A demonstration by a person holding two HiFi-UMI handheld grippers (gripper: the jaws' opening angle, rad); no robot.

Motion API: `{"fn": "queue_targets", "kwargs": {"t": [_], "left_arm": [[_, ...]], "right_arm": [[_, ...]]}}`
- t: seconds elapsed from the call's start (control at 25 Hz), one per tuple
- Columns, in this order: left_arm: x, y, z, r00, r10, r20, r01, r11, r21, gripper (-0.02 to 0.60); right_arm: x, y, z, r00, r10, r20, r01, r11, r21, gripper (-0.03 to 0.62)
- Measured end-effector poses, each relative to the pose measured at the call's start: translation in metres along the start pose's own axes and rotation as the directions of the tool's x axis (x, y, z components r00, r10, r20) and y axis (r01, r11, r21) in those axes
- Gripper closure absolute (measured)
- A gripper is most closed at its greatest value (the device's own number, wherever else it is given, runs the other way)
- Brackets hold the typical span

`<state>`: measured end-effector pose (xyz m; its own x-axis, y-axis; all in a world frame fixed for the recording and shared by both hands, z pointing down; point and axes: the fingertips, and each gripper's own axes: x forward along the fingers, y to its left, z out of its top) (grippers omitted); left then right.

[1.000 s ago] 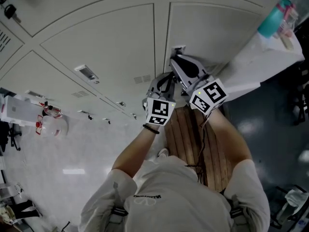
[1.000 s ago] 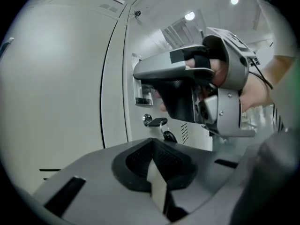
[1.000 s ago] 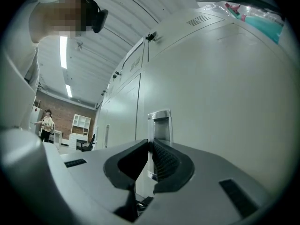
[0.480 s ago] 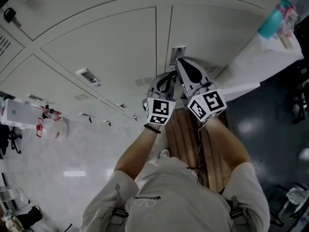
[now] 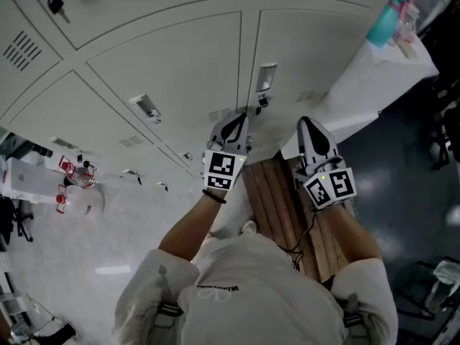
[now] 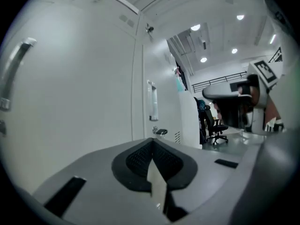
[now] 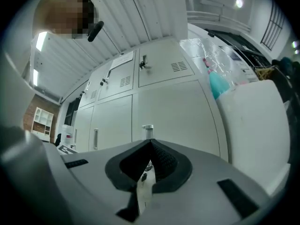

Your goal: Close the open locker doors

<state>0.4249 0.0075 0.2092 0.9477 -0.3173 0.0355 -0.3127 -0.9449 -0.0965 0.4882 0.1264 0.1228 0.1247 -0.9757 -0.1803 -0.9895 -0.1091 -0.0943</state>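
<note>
Bright, even indoor light from ceiling lamps. Soft reflection on floor. Shadows faint. Fisheye bends lockers; both gripper views have black corners. Nearest foreground soft, remainder sharp.

locker doors ahead of right gripper fingers: smooth painted metal, low sheen | handle: bright metal | bench below fingers: wood slats | finger pads: black, ribbed, matt
</note>
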Motion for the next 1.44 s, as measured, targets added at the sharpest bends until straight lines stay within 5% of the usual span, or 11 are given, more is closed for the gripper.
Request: {"fn": "queue_targets", "kwargs": {"t": [0.36,0.56,1.44], "left_arm": [[-0.191,0.079,0.063,0.981,0.162,0.105,-0.161,0.987,-0.022,0.578],[-0.253,0.115,0.071,0.964,0.239,0.119,-0.239,0.971,-0.009,0.578],[-0.291,0.132,0.073,0.956,0.246,0.163,-0.246,0.969,-0.02,0.578]], "right_arm": [[0.007,0.079,0.029,0.999,0.041,0.033,-0.04,0.998,-0.04,0.585],[0.015,0.114,0.033,0.997,0.073,0.026,-0.072,0.996,-0.048,0.585],[0.034,0.165,0.036,0.994,0.107,0.015,-0.105,0.991,-0.084,0.585]]}}
